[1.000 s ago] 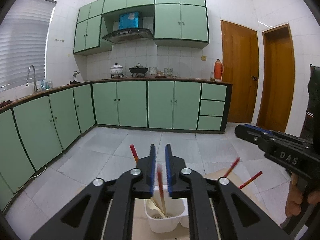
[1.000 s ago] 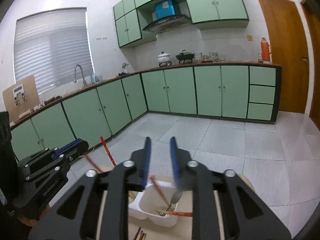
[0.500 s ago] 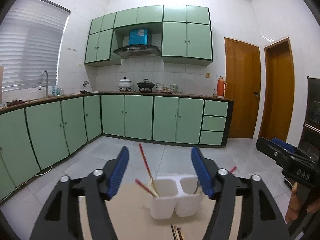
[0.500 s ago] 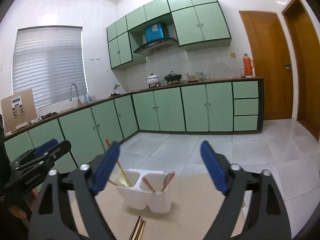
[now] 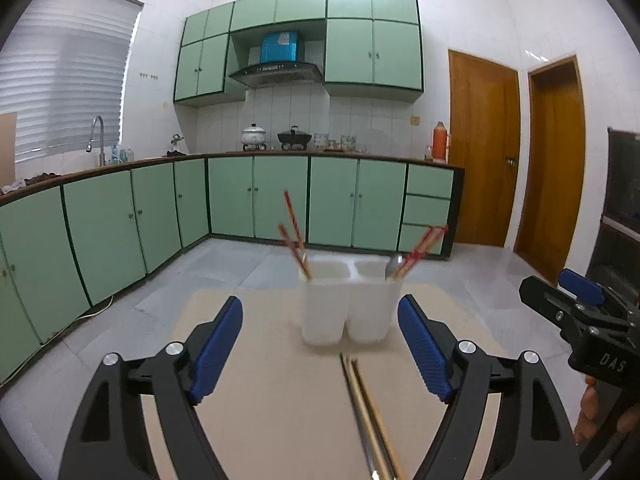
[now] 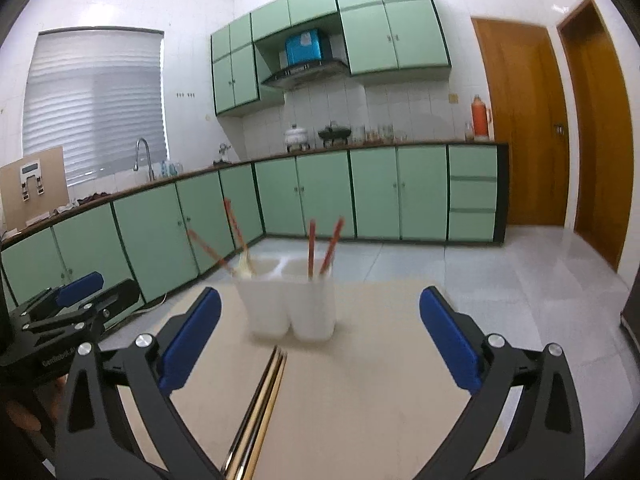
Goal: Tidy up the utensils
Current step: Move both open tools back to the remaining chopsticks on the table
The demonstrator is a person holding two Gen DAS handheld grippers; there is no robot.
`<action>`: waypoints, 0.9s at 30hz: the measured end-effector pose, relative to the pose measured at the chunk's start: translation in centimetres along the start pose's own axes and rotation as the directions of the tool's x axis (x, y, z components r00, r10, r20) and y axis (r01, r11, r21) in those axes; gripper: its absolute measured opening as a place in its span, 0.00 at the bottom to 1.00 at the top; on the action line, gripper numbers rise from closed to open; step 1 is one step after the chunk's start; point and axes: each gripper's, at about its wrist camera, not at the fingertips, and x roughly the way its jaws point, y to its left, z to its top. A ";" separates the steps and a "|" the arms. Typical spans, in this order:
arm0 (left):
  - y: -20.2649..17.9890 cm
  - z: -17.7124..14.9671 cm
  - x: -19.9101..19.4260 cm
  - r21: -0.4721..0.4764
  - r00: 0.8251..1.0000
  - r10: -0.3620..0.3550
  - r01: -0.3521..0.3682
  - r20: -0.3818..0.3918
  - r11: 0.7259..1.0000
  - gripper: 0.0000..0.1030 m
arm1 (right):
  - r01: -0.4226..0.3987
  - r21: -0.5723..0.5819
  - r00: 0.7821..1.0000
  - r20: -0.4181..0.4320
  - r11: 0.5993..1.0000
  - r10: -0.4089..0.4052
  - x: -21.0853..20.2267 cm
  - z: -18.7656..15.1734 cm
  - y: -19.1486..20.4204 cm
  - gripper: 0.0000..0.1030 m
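A kitchen of mint-green cabinets and orange doors lies behind a beige tabletop. A second ago both grippers were nearly closed right over the white two-compartment utensil holder; now they sit back from it with red chopsticks standing in both compartments, so that drop looks done. The left gripper and right gripper are opening wide, empty. A pale chopstick pair lies on the table before the holder, probably next. The right gripper's body reads "DAS".
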 end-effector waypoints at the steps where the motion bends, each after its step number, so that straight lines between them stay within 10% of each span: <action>1: 0.1 -0.6 -0.3 0.001 1.000 0.002 -0.002 -0.006 1.000 0.76 | 0.007 -0.002 1.000 -0.013 1.000 -0.007 -0.2 -0.7 0.0 0.94; 22: 1.7 -12.3 -2.1 -0.029 0.982 0.050 -0.056 -0.182 0.998 0.76 | 0.084 -0.022 0.981 -0.176 0.996 -0.087 -1.7 -14.0 4.4 0.93; 27: 1.8 -12.3 -2.2 -0.034 0.983 0.056 -0.063 -0.177 0.997 0.76 | 0.065 -0.043 0.967 -0.242 0.997 -0.074 -0.9 -15.4 5.2 0.75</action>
